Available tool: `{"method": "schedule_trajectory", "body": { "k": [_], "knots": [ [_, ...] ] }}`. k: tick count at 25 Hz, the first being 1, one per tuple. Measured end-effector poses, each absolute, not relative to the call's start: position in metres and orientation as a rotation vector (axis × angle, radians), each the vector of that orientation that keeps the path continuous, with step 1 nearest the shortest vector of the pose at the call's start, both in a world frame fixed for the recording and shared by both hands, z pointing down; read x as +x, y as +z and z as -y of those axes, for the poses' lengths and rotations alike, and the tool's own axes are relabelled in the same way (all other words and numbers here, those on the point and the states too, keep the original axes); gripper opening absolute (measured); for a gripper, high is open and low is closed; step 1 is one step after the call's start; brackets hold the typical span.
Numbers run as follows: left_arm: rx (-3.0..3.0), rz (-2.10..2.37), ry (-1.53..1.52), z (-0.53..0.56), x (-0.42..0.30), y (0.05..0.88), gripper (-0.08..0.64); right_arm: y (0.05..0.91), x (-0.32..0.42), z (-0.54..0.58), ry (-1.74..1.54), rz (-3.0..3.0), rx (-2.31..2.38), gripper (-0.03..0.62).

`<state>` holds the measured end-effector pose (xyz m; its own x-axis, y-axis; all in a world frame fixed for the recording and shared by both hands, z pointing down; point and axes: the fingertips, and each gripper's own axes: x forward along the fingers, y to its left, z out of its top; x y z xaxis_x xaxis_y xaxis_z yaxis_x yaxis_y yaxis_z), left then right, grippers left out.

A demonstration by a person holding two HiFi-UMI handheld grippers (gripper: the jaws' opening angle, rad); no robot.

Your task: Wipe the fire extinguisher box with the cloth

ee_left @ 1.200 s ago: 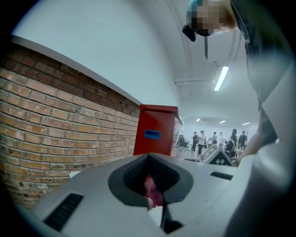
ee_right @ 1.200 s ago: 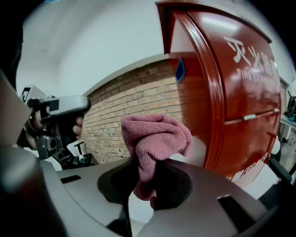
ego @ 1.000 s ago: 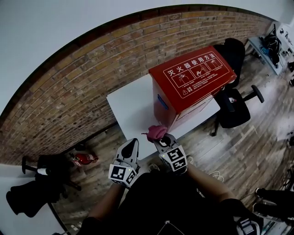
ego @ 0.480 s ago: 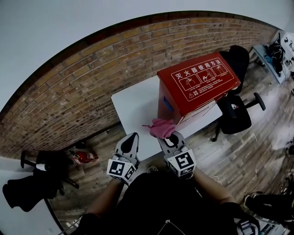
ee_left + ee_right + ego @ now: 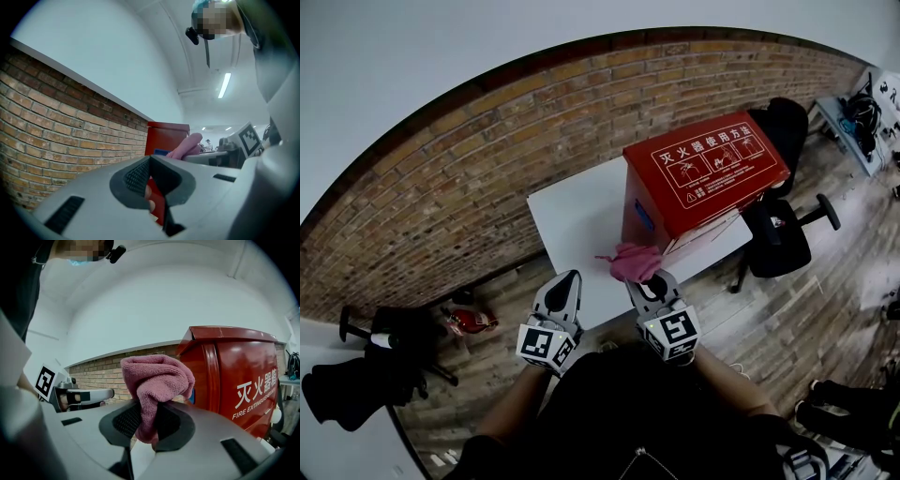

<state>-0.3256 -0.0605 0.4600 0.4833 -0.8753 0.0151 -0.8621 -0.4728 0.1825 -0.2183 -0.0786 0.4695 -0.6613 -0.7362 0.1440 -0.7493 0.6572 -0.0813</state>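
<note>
The red fire extinguisher box stands on a white table against a brick wall, white Chinese print on its top. In the right gripper view the box fills the right side. My right gripper is shut on a pink cloth, bunched above the jaws and just short of the box's near lower corner. My left gripper hovers at the table's front edge, shut with nothing in it. In the left gripper view the box and cloth lie ahead.
A black office chair stands right of the table. Dark bags and a small red object lie on the wooden floor at the left. A cluttered desk sits at the far right.
The right gripper with the cloth has edged closer to the box's near corner over the second. The left gripper has stayed put by the table edge.
</note>
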Motion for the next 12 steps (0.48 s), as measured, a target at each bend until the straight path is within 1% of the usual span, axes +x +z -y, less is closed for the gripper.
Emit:
{"method": "schedule_trajectory", "body": {
  "k": [12],
  "knots": [
    [2.543, 1.513, -0.125, 0.064, -0.3267, 0.4614, 0.023, 0.4711, -0.2231, 0.0828, 0.207, 2.76, 1.235, 0.077]
  ]
}}
